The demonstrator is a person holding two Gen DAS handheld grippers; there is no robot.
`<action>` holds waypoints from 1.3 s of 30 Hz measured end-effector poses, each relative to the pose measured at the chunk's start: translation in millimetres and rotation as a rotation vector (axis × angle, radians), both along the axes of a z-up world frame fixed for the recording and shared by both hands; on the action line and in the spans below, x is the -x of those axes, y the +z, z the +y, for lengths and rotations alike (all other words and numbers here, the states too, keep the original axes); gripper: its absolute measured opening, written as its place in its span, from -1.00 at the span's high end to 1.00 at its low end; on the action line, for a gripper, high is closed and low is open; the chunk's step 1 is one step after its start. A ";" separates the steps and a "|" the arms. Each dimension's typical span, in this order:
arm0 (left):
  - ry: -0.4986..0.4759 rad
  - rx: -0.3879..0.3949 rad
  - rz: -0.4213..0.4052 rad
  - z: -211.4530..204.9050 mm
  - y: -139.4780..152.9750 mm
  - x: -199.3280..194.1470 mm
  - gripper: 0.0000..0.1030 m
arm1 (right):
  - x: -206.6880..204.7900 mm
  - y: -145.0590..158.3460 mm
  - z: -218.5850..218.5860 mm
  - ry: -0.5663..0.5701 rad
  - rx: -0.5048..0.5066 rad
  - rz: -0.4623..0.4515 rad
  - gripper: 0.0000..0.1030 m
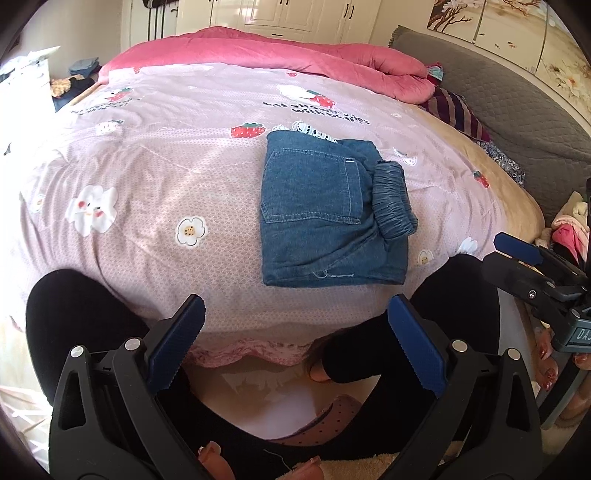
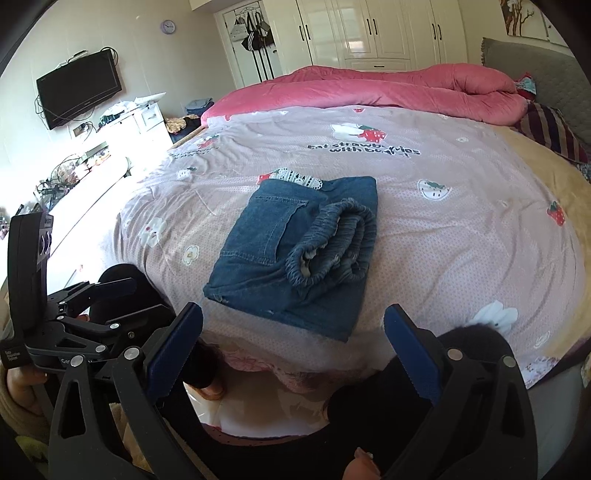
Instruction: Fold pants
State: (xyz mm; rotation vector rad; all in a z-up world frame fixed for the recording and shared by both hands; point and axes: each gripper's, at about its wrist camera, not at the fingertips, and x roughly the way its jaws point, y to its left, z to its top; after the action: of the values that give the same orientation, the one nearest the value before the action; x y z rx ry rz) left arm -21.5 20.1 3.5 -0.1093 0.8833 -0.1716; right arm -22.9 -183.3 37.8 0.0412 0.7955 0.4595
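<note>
**Folded and lying free near the bed's front edge**

Denim pants (image 1: 328, 210) folded into a compact rectangle, lying flat on the pink patterned bedspread (image 1: 155, 177), toward the near side of the bed. Back pocket facing up; elastic waistband (image 2: 332, 243) rolled and bunched on top at the right side of the stack. White lace trim (image 2: 299, 177) peeking out at the far edge. Near edge of the stack a little frayed, just short of the bedspread's front hem, not overhanging it.

Wide bare bedspread to the left, right and beyond the pants. Further back, a rolled pink quilt (image 1: 280, 59) across the far side of the bed; at the far right, a striped pillow (image 2: 550, 129) against the grey headboard (image 1: 517, 96).

Left gripper (image 1: 295, 339) held low in front of the bed edge, jaws spread wide, nothing between them, well apart from the pants. Right gripper (image 2: 293, 343) likewise spread wide and empty, also short of the denim. Each seen from the other's view at the frame's side.

Below the hem, black-clad legs (image 1: 74, 306) pressed close to the mattress front, flanking both grippers. Beyond the bed, white wardrobe doors (image 2: 376, 29), a wall television (image 2: 79, 92) and a cluttered white dresser (image 2: 144, 114) at the left.
</note>
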 end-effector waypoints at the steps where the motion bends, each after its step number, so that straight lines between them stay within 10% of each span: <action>1: 0.000 -0.001 0.001 -0.7 -0.4 2.6 -0.81 | 1.2 -0.1 -1.1 -0.002 -0.002 0.000 -0.91; 39: 0.021 -0.029 -0.023 -9.0 7.5 20.0 -0.81 | 28.4 3.9 -0.7 -0.028 0.045 -0.040 -0.91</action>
State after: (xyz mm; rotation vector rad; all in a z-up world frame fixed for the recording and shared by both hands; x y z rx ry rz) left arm -41.5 11.1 11.0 -0.0889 0.8608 -0.1401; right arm -51.4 -184.0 41.7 0.0014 0.7651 0.4142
